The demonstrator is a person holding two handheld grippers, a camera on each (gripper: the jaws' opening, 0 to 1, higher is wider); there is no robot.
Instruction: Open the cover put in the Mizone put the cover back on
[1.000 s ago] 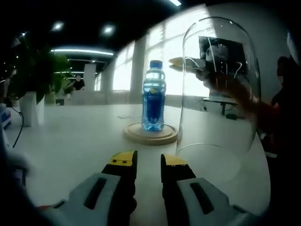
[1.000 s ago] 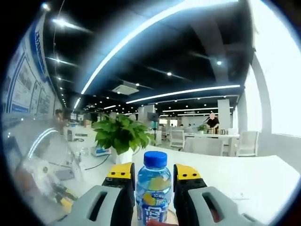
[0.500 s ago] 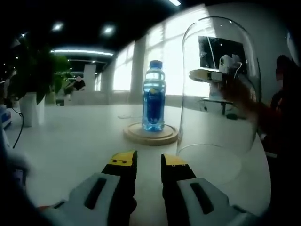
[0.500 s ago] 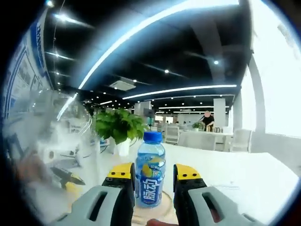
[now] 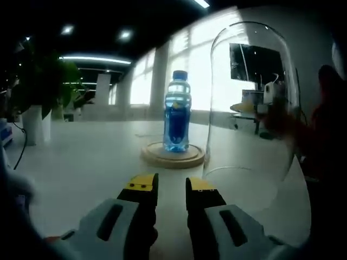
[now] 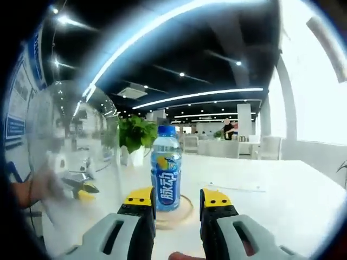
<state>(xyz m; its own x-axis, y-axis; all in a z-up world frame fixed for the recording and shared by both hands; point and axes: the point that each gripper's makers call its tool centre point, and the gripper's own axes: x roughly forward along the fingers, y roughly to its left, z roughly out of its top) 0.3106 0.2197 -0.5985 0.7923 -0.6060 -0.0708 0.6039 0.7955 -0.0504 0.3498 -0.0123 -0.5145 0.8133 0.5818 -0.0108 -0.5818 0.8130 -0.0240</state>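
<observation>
Cover [image 5: 252, 108] is off and stands on the table [image 5: 87, 157] just beside the base [image 5: 173, 156], where the Mizone [image 5: 177, 111] stands upright, so only re-covering remains; left gripper [image 5: 171, 189] and right gripper [image 6: 177, 199] are both parted and hold nothing.

We see a clear, glossy glass cover [image 5: 252, 103] at three o'clock of the Mizone bottle [image 5: 177, 111], itself shiny see-through plastic. The round base [image 5: 173, 154] looks like pale matt wood, and the tabletop [image 5: 87, 157] is smooth and white.
</observation>
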